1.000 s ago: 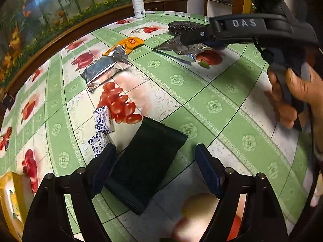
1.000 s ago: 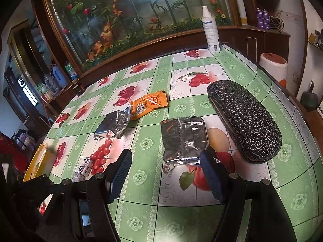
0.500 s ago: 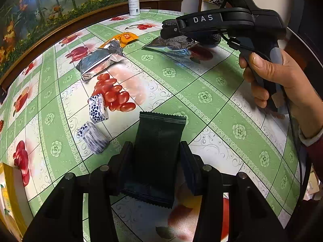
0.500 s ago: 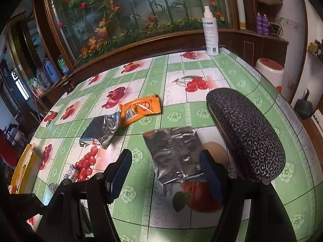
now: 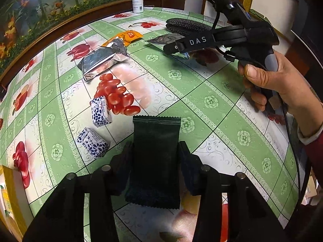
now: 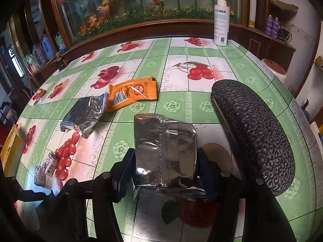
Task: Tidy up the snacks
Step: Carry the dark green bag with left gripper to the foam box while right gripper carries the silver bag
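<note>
While both grippers were closed on goods, stock stood thus. Left gripper (image 5: 155,157): fingers clamped against the two long sides of a dark green packet (image 5: 155,161), held over the near part of the counter (image 5: 212,100). Right gripper (image 6: 164,167): fingers pressed onto a silver foil pack (image 6: 165,151), which was gripped at its lower half beside a black patterned case (image 6: 252,129). On the counter, loose: a second silver pack (image 6: 84,117), its corner touching an orange sachet (image 6: 131,92); two small blue-and-white wrapped sweets (image 5: 100,111) (image 5: 91,142), lying near each other left of the green packet. At the far edge: one white spray bottle (image 6: 221,26), upright. At the left edge: a yellow box (image 6: 10,151), partly in view. The right hand (image 5: 268,86) gripped its handle.
</note>
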The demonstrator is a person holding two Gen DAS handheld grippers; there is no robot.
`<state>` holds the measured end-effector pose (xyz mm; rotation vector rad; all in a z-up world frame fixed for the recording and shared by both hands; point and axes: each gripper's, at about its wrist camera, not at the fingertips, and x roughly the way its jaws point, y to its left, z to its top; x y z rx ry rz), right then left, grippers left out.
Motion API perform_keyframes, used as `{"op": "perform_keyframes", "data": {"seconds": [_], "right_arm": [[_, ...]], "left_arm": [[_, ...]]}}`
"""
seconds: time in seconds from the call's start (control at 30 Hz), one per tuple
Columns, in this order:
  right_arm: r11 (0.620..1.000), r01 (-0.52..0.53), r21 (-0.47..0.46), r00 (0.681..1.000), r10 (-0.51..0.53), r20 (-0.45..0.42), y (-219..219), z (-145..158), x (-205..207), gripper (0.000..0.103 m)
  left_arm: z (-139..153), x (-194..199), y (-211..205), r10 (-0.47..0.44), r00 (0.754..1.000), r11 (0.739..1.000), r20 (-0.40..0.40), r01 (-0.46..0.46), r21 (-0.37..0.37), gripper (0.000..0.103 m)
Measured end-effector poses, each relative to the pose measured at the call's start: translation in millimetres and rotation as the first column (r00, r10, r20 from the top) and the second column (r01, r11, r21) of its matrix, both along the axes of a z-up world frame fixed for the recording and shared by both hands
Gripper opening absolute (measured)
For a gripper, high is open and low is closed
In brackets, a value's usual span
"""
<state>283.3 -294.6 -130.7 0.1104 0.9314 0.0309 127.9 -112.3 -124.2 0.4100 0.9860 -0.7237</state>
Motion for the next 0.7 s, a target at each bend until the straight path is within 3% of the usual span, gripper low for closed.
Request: {"op": "perform_keyframes", "data": {"seconds": [0.4,0.53,0.7], "right_arm": [[0.997,-0.026,0.067,0.997,0.022,0.073,12,24,-35,0.061],[0.995,-0.046,0.087,0.995,0.038,0.091,23,32,-48,0.061],[0.991,-0.08,0.107,0.99,0.066,0.126,39,48,-62,0.061]], "left_arm": [[12,-17,11,0.121,0.991,0.993,0.051,-0.121,0.0,0.042],[27,-18,23,0.216,0.973,0.976,0.08,-0.215,-0.013,0.042],[50,-22,47,0.348,0.93,0.937,0.115,-0.344,-0.059,0.042]]}}
